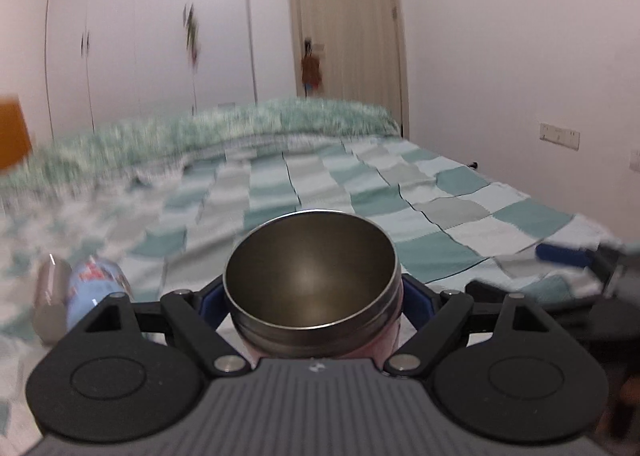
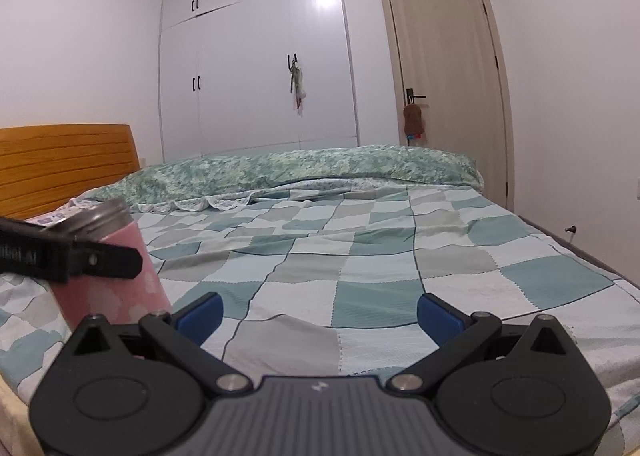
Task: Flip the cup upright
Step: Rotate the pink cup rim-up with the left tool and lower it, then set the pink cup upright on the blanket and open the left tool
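Observation:
My left gripper (image 1: 312,302) is shut on a pink cup (image 1: 312,276) with a steel rim; its open mouth faces the camera and tilts upward above the bed. In the right wrist view the same pink cup (image 2: 120,280) shows at the left, nearly upright with its mouth up, held by the left gripper's black finger (image 2: 104,256). My right gripper (image 2: 320,314) is open and empty, low over the checked bedspread (image 2: 360,256). The right gripper's blue pad (image 1: 560,254) shows at the right edge of the left wrist view.
A blue and steel bottle (image 1: 76,292) lies on its side on the bed at the left. A green patterned quilt (image 2: 300,168) is rolled along the far side. A wooden headboard (image 2: 64,164), white wardrobe (image 2: 256,56) and door (image 2: 444,76) stand behind.

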Action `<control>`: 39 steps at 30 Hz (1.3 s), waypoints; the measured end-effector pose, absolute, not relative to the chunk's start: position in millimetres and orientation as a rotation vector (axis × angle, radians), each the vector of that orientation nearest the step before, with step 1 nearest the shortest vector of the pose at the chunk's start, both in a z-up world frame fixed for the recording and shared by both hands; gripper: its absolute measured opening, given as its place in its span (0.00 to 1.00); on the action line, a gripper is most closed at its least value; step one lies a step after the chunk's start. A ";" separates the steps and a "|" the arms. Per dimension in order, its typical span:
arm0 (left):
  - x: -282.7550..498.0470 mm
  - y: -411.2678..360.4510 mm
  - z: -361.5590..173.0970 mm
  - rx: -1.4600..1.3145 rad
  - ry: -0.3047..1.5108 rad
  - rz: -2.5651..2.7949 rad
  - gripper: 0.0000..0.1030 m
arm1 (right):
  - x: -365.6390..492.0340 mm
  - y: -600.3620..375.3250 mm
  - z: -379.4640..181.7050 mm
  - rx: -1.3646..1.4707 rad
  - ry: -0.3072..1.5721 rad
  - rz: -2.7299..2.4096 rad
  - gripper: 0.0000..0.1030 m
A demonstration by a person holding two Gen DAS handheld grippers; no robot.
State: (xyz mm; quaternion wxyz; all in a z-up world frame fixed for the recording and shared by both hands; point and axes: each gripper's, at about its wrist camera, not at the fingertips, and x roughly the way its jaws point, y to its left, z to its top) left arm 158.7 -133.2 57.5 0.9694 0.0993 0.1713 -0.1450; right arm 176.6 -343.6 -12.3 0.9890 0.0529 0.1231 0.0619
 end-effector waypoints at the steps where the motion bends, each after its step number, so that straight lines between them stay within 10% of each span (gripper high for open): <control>1: 153.2 -137.1 50.7 0.242 0.317 -0.285 0.84 | 175.7 -344.2 -12.4 0.108 0.246 0.120 1.00; 39: 58.0 -21.4 66.1 0.046 0.173 -0.219 1.00 | 98.0 -300.3 1.6 -0.007 0.139 0.181 1.00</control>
